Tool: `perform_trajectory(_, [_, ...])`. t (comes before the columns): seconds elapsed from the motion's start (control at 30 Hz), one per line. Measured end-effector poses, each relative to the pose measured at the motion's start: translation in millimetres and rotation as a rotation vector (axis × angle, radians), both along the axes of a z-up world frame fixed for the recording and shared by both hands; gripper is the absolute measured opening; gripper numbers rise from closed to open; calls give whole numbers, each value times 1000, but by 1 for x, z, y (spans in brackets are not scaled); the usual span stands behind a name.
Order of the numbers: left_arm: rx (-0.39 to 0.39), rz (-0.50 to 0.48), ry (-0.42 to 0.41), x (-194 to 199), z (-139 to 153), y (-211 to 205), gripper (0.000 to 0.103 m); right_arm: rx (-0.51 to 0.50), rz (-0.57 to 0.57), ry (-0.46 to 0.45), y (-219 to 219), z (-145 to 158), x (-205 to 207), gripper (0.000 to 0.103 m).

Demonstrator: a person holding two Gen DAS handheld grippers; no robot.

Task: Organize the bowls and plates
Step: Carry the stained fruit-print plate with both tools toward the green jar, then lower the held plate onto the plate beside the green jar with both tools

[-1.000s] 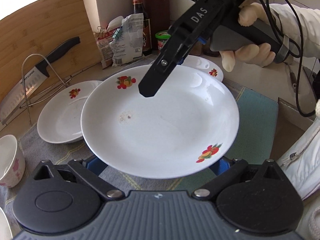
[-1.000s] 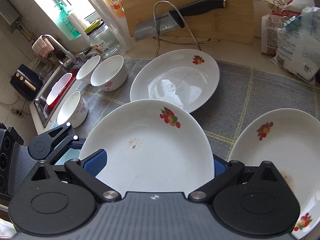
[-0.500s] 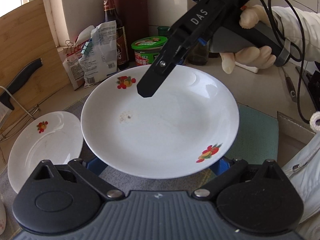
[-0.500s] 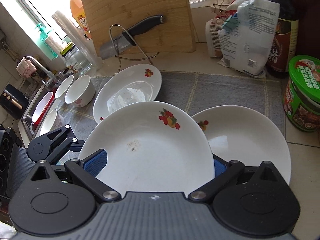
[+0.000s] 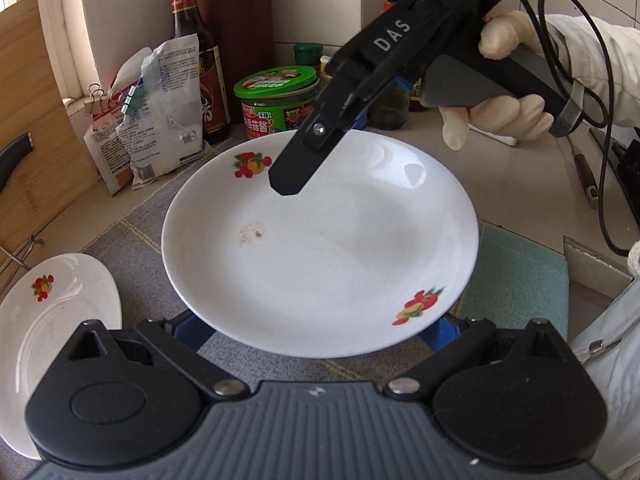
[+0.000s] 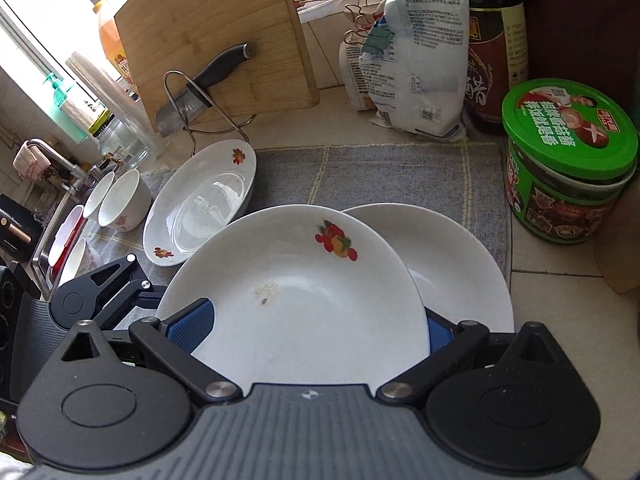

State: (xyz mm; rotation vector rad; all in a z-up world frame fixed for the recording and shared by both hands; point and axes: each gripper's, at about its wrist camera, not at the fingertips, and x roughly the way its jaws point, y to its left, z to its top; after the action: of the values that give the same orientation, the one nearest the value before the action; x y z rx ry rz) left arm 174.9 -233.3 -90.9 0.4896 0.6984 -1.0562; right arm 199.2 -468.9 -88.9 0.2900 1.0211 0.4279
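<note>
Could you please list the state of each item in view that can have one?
Held plate: lifted, gripped by both grippers, soiled.
Left gripper: shut on plate.
Right gripper: shut on plate.
Plate beneath: on mat.
Far plate: tilted.
Green-lidded jar: closed.
Knife: racked.

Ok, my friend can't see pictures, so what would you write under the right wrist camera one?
A white plate with a fruit picture is held up by two grippers, the right gripper at its near rim and the left gripper at its left. It hangs over another white plate on a grey mat, near a green-lidded jar.
</note>
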Motion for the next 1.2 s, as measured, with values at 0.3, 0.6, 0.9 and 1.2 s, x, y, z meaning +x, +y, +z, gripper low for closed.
perform_trajectory(0.3, [10, -6, 16, 7, -5, -9, 101, 2, -18, 12, -9, -8, 3, 103])
perform_trajectory(0.6, [24, -8, 35, 12, -7, -15, 101, 1, -37, 15, -13, -13, 3, 103])
perform_trajectory(0.9, [46, -13, 60, 19, -11, -22, 101, 13, -52, 24, -19, -18, 5, 103])
perform_trajectory(1.2, [60, -17, 82, 27, -14, -24, 101, 11, -67, 39, -23, -20, 5, 103])
